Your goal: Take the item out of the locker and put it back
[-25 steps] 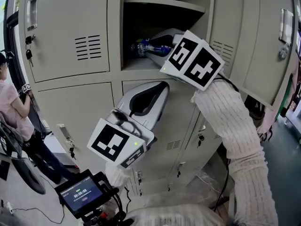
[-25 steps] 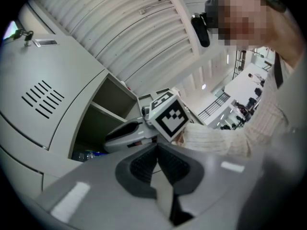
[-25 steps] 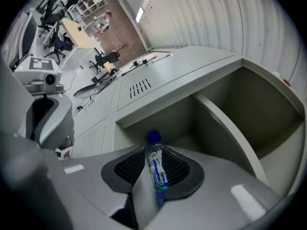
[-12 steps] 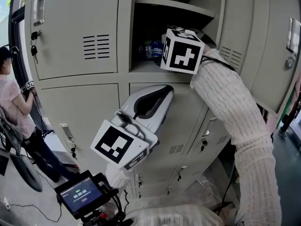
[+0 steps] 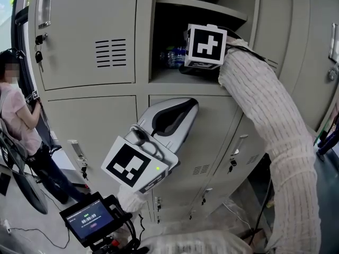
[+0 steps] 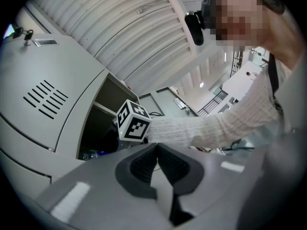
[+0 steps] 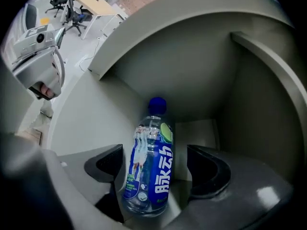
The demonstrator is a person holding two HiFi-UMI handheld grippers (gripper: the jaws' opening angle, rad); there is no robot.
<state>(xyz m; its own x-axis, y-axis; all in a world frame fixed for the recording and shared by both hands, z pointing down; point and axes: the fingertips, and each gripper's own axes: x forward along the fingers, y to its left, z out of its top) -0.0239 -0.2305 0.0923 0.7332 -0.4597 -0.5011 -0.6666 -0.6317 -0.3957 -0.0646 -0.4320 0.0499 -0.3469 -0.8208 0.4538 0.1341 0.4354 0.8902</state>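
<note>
A clear drink bottle (image 7: 148,164) with a blue cap and blue label lies on the floor of the open locker compartment (image 5: 169,75), cap pointing to the back. It also shows in the head view as the bottle (image 5: 172,56). My right gripper (image 7: 156,164) reaches into the compartment and its jaws have just been opening. The bottle lies between them, with a clear gap on the right side. In the head view only its marker cube (image 5: 205,45) shows. My left gripper (image 5: 186,105) hangs shut and empty before the locker below, pointing upward; its pads (image 6: 144,164) meet.
A shelf (image 5: 201,7) caps the compartment. The open locker door (image 5: 288,41) stands to the right of my arm. Closed doors with keys (image 5: 38,41) lie to the left. A person (image 5: 16,115) stands at far left. A small screen (image 5: 87,218) sits low in view.
My right gripper has gone deeper into the compartment and rolled, its marker cube now facing me squarely. The left gripper has kept still.
</note>
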